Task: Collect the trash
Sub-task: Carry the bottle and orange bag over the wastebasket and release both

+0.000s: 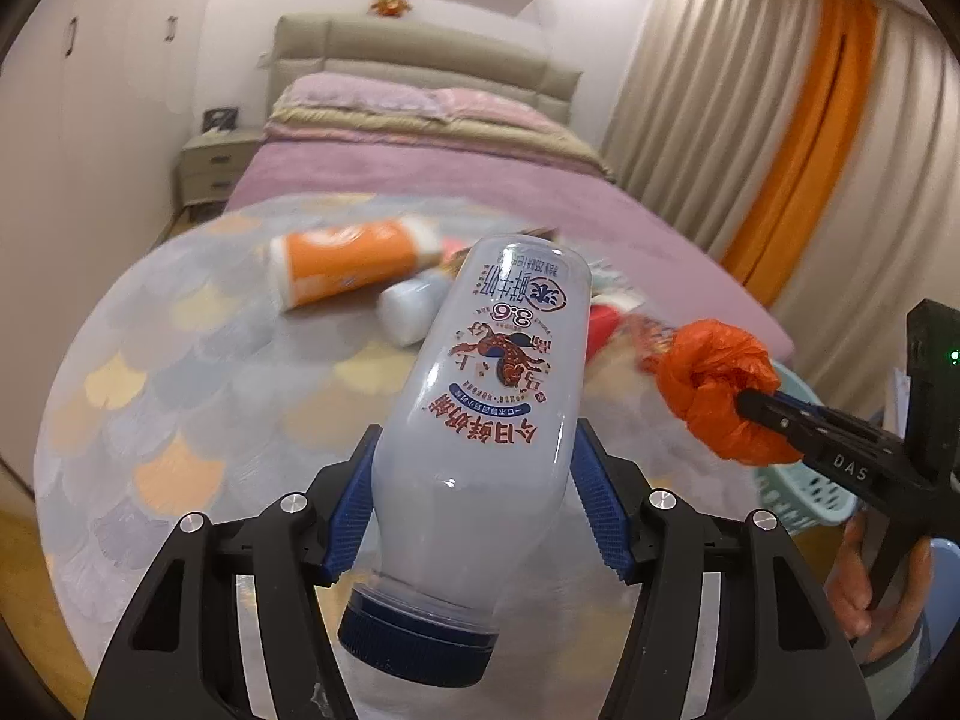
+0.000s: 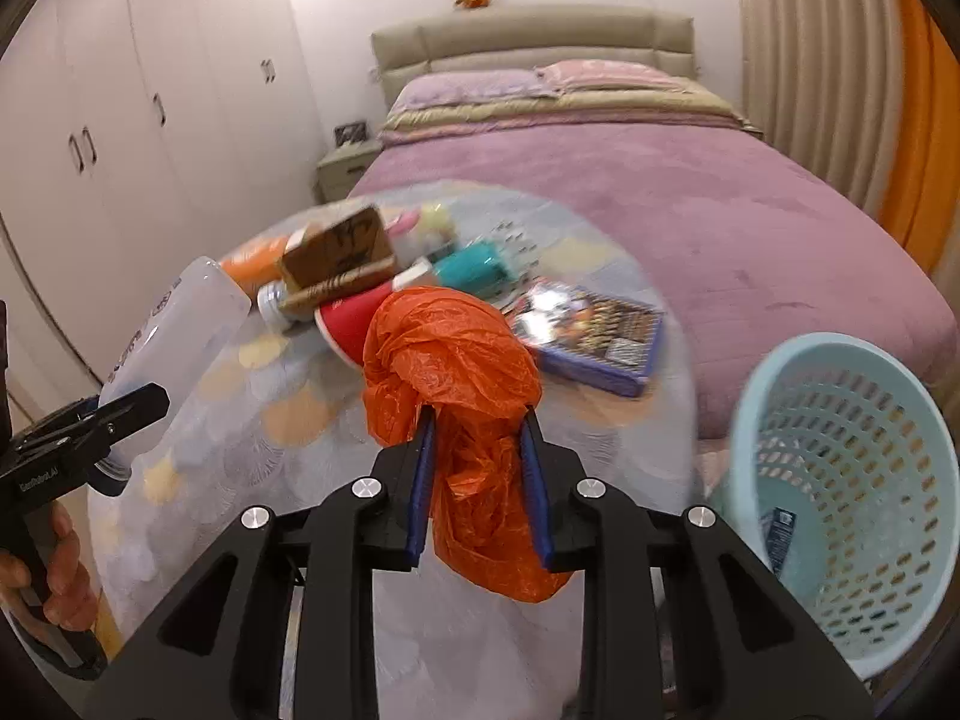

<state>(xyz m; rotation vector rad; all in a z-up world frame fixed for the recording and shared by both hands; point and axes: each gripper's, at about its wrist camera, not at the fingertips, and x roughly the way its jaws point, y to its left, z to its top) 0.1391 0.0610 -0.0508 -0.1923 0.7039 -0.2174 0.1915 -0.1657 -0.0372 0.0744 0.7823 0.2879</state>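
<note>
A white milk bottle (image 1: 498, 330) with a dark blue cap hangs above the round table (image 1: 150, 390), cap toward the camera. My left gripper (image 1: 477, 429) is shut on its body, blue pads pressing both sides. The same bottle (image 2: 174, 330) and left gripper (image 2: 150, 399) show at the left edge of the right wrist view. A crumpled orange plastic bag (image 2: 450, 360) is pinched in my right gripper (image 2: 478, 420), which is shut on it. From the left wrist the bag (image 1: 714, 396) and right gripper (image 1: 750, 405) appear to the right of the bottle.
A pale blue perforated basket (image 2: 744, 420) stands right of the table beside the bed (image 2: 690, 210). On the table lie an orange-labelled bottle (image 1: 342, 264), a cardboard box (image 2: 339, 252), a red cup (image 2: 348, 324), a teal item (image 2: 474, 267) and a blue printed box (image 2: 600, 336).
</note>
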